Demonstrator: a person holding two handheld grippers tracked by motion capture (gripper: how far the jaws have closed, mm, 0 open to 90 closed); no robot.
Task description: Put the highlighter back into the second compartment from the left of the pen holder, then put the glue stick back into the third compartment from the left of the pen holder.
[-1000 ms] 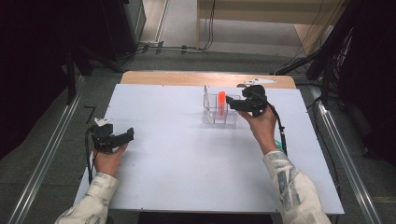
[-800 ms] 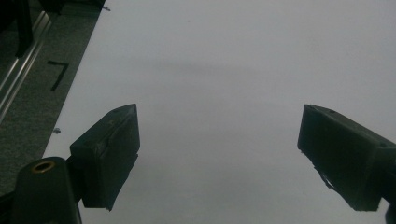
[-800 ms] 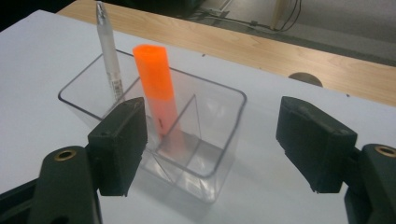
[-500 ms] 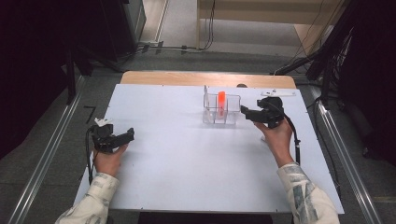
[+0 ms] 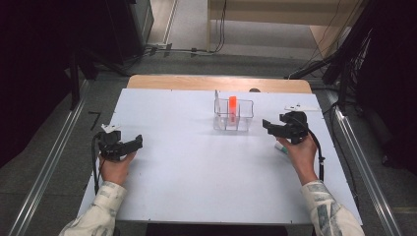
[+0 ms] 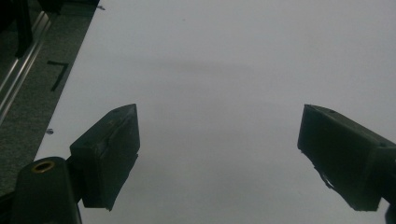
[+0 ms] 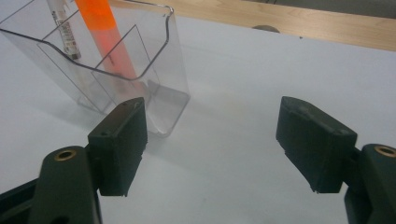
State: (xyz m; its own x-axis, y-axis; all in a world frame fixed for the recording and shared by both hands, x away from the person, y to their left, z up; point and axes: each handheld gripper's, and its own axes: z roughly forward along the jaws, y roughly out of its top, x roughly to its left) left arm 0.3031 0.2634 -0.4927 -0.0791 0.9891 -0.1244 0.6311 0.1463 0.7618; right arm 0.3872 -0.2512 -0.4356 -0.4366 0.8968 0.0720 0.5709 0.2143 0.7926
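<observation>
In the right gripper view the right gripper (image 7: 210,149) has its jaws spread wide with nothing between them, only bare bench (image 7: 261,88) showing in the gap. Toward the upper left of that frame stands the clear organiser (image 7: 159,70), holding an orange marker (image 7: 109,42) upright in one compartment and a white pen (image 7: 63,23) leaning in the one beside it. The left gripper (image 6: 219,154) also has wide, empty jaws over plain white bench, at the lower left of the high view, well apart from the organiser.

Judging by this, two pens are already put away. A small pale object (image 5: 281,147) lies on the bench just under the right hand (image 5: 301,152), right of centre in the high view; it may be the next item to go in, but it is too small to identify.

The white pen carries dark print along its barrel, too blurred to read. No brand is legible elsewhere.
</observation>
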